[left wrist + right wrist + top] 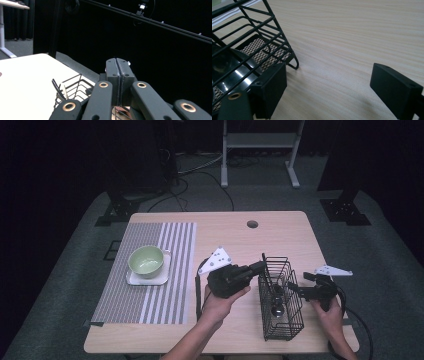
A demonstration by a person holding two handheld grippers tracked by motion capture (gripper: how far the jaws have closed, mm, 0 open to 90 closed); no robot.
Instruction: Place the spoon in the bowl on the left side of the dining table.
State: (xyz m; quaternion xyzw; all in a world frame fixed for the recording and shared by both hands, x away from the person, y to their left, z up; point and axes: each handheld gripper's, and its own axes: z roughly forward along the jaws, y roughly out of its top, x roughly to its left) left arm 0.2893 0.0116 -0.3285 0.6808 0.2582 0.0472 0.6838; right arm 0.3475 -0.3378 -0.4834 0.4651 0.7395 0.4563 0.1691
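A black wire basket stands on the wooden table, right of centre, with shiny black utensils lying inside. My left gripper hovers at the basket's upper left corner, pointing right; its jaws are shut, and in the left gripper view the left gripper has its pads pressed flat together with nothing seen between them, above the basket. My right gripper sits close to the basket's right side. In the right gripper view the right gripper is open, one pad beside the basket wall, over bare wood.
A striped placemat covers the table's left part, with a green bowl on a white square plate. A cable hole lies near the far edge. A white desk frame stands on the floor beyond.
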